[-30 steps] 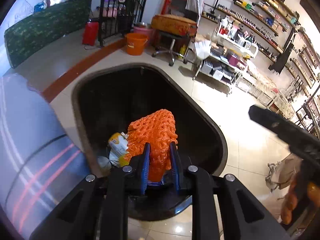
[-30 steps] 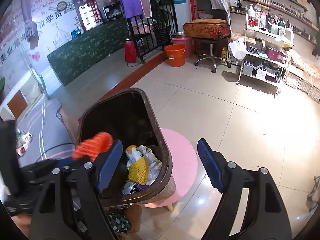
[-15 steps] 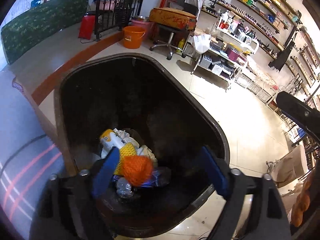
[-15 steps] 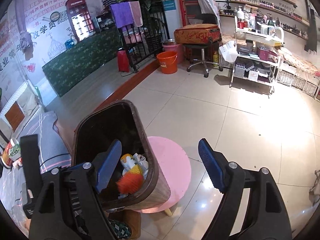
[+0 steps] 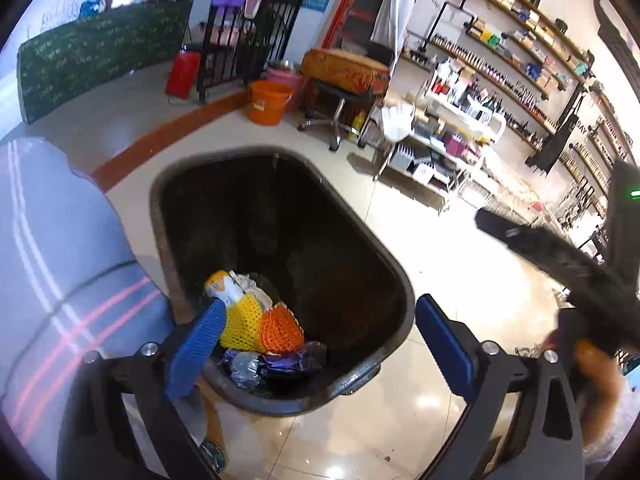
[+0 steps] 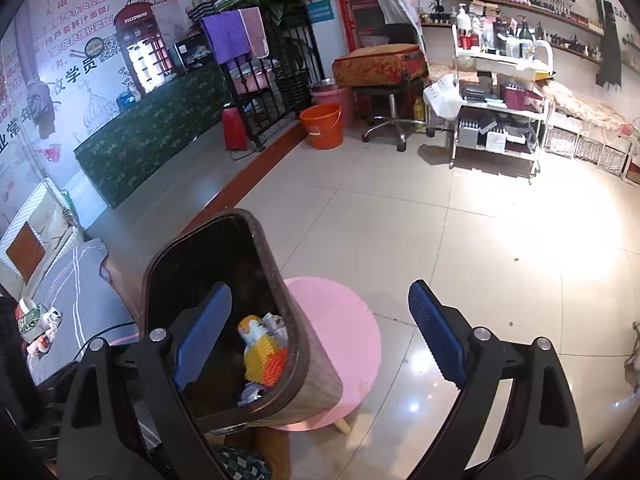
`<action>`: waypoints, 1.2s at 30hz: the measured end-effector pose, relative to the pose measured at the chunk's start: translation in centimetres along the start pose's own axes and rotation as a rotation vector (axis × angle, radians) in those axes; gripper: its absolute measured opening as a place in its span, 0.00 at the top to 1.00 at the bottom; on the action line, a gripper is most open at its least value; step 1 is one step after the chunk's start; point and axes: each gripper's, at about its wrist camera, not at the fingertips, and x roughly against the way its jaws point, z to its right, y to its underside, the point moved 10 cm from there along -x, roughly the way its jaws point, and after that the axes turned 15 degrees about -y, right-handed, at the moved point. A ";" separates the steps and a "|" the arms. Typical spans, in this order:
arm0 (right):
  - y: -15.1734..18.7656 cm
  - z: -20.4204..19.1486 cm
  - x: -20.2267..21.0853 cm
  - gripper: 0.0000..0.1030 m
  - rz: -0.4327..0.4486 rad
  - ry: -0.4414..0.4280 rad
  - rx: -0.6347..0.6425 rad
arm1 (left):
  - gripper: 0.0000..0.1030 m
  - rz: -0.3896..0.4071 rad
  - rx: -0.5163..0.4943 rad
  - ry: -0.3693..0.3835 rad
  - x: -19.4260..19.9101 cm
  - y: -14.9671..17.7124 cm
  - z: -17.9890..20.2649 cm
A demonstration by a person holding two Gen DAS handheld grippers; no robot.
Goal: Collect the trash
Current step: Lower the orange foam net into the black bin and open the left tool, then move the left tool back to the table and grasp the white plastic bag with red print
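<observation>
A dark brown trash bin (image 5: 404,300) stands on the tiled floor, also in the right wrist view (image 6: 296,344). An orange foam net (image 5: 280,330) lies inside it beside a yellow net (image 5: 242,322), a yellow-capped bottle (image 5: 222,286) and dark wrappers. The nets show in the right wrist view too (image 6: 268,362). My left gripper (image 5: 316,346) is open and empty above the bin's near rim. My right gripper (image 6: 320,336) is open and empty, held over the bin's right side.
A pink round stool (image 6: 344,344) stands right of the bin. A grey striped cushion (image 5: 52,264) lies to the left. An orange bucket (image 6: 322,126), a wheeled stool (image 6: 390,120) and a white cart (image 6: 500,116) stand farther back. Small items (image 6: 34,320) sit at the left.
My left gripper opened and let the orange net fall into the bin, then lifted back. The right gripper rose a little and stayed open.
</observation>
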 end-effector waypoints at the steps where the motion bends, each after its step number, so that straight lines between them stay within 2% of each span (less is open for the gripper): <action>1: 0.1 -0.3 -0.3 0.13 -0.008 -0.012 -0.003 | 0.06 0.014 0.008 -0.003 0.6 -0.2 -0.3; 4: 0.4 -1.6 -0.8 0.13 -0.024 -0.041 0.006 | 0.06 0.036 0.038 -0.009 2.2 -0.6 -1.7; 8: 1.1 -4.6 -1.8 0.13 -0.063 -0.099 0.047 | 0.06 0.048 0.074 -0.058 3.8 -0.3 -4.6; 14: 2.9 -10.6 -3.6 0.13 -0.140 -0.213 0.125 | 0.06 0.023 0.198 -0.068 6.0 1.7 -9.6; 23: 6.6 -22.0 -6.5 0.13 -0.288 -0.397 0.289 | 0.06 0.020 0.270 -0.278 9.4 4.7 -20.0; 26: 7.7 -26.0 -7.5 0.13 -0.331 -0.453 0.347 | 0.06 0.029 0.280 -0.371 10.7 4.9 -23.9; 29: 8.8 -29.9 -8.5 0.13 -0.373 -0.510 0.387 | 0.06 0.028 0.277 -0.430 11.4 4.9 -27.5; 31: 9.3 -31.9 -9.0 0.13 -0.392 -0.533 0.419 | 0.06 0.022 0.255 -0.454 11.4 4.8 -29.9; 36: 10.2 -36.0 -10.9 0.13 -0.445 -0.589 0.480 | 0.06 -0.003 0.219 -0.446 10.4 4.4 -35.3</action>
